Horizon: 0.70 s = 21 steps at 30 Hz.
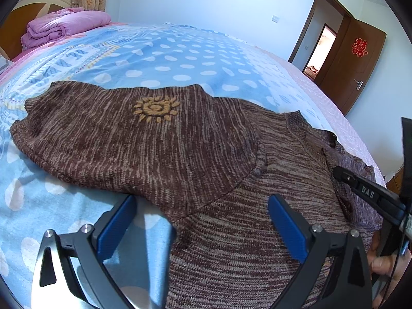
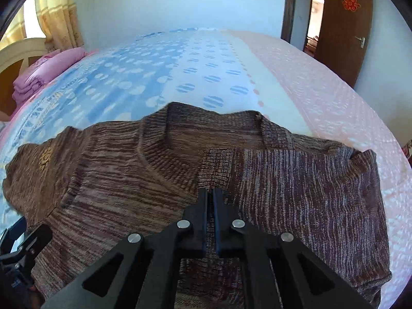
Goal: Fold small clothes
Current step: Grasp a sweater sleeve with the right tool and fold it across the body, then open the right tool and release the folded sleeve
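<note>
A brown marled sweater [image 1: 159,139] lies spread on the blue dotted bedspread [image 1: 180,56], filling the lower half of both views, one sleeve with a yellow sun motif [image 1: 155,108] folded across its body. The left gripper [image 1: 202,221] hovers at lower centre, blue pads wide apart, nothing between them. The right gripper [image 2: 209,206] has its jaws pressed together over the knit below the collar [image 2: 164,144]; whether cloth is pinched I cannot tell. A folded pink quilt [image 1: 61,25] sits upper left.
</note>
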### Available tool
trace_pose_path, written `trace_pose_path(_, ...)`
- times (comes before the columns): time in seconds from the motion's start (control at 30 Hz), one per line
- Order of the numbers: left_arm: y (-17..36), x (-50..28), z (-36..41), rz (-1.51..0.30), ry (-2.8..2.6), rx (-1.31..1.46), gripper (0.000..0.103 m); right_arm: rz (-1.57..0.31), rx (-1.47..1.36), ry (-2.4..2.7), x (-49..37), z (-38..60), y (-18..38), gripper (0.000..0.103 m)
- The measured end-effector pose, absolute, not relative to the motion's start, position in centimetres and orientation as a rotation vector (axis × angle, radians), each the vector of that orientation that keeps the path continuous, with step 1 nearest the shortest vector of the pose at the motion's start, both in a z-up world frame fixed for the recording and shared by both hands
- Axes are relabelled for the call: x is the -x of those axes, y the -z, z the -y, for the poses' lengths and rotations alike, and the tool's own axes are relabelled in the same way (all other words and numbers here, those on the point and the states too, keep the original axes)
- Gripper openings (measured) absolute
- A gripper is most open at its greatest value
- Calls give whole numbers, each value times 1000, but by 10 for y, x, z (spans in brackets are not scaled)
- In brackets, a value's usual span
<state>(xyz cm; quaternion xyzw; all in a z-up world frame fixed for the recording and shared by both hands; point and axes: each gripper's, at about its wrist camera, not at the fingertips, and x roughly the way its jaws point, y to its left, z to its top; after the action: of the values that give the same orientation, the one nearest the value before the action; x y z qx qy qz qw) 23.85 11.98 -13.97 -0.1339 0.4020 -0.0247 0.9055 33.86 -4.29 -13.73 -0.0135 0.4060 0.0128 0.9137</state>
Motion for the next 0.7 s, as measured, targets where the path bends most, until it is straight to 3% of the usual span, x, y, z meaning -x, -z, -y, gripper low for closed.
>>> trace_pose_path(0.17,140,-239,-120,-830,52,277,103,-839,36,-35,-340,30,142,9)
trace_pose_path(0.27,140,-239,-120,-829,51,278,103,-849,-39,-174,-325,32,130,45)
trace_pose_path(0.4,140,-238,-120,-829,51,277,103,-734,-131,-174,-284,52,112,44)
trace_pose_path(0.57,140,-239,-120,-829,50,277,103,-832,-238,-145,-267,73,142,33)
trace_pose_path(0.7,140,-239,-120,-831,49,275,103,-831,-161,-166,-252,56,140,34)
